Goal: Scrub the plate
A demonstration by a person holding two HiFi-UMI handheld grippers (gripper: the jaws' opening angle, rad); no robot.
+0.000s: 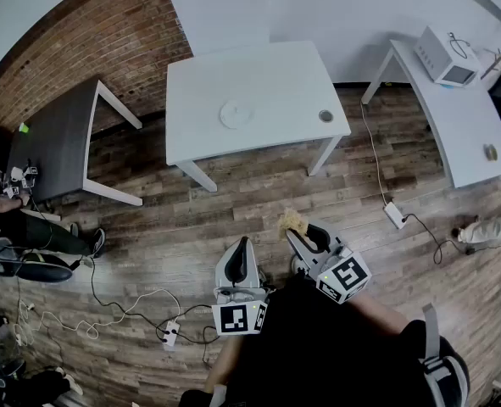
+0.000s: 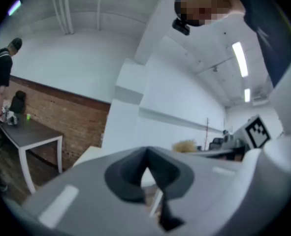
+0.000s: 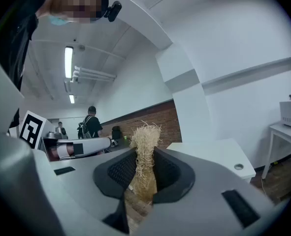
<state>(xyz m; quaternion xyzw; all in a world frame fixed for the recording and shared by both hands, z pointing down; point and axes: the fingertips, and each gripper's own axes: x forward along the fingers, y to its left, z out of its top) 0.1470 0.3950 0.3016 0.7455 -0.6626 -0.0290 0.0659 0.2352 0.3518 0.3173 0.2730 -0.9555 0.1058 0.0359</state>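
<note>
A white plate (image 1: 236, 114) lies near the middle of the white table (image 1: 275, 75), well ahead of both grippers. I hold both grippers low, close to my body and above the wooden floor. My right gripper (image 1: 304, 232) is shut on a straw-coloured fibrous scrubber (image 1: 293, 220), whose tuft sticks up past the jaws of the right gripper (image 3: 144, 173) as a pale bundle, the scrubber (image 3: 145, 146). My left gripper (image 1: 241, 248) is shut with nothing in it; in its own view the dark pads of the left gripper (image 2: 146, 168) meet.
A small round object (image 1: 325, 116) sits at the white table's right edge. A dark grey table (image 1: 59, 138) stands at left beside a seated person (image 1: 30, 240). A white desk (image 1: 458, 117) with a boxy appliance (image 1: 445, 58) is at right. Cables and power strips (image 1: 169, 333) lie on the floor.
</note>
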